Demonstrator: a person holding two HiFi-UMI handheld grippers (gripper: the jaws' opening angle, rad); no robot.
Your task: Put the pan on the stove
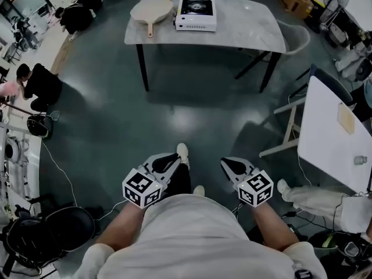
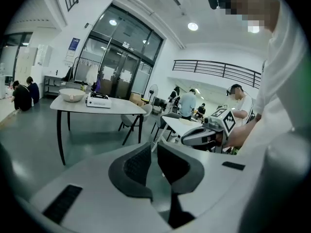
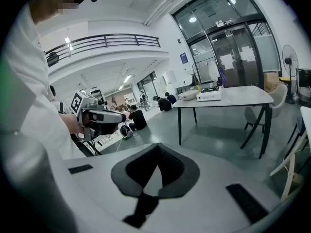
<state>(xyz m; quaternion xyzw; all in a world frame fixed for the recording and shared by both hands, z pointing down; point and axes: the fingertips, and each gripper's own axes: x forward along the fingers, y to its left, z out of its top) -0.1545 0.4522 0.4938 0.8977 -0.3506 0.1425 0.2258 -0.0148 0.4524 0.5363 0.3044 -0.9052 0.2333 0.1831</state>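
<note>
A pale round pan (image 1: pixel 151 9) with a short handle lies on the far marble table (image 1: pixel 250 22), just left of a white single-burner stove (image 1: pixel 196 14). Both grippers hang close to my body, well short of that table. My left gripper (image 1: pixel 172 157) is shut with nothing in it, and so is my right gripper (image 1: pixel 228 163). In the left gripper view the jaws (image 2: pixel 154 147) stand together, with the pan (image 2: pixel 71 95) and stove (image 2: pixel 98 101) far off. The right gripper view shows its pads meeting at the tip (image 3: pixel 158 146), with the pan (image 3: pixel 188 95) and stove (image 3: pixel 210 95) distant.
Open grey floor lies between me and the table. A white table (image 1: pixel 325 132) stands at the right, and a chair (image 1: pixel 293 36) sits by the far table's right end. People sit on the floor at left (image 1: pixel 40 86). A dark bag (image 1: pixel 46 231) and cables lie at lower left.
</note>
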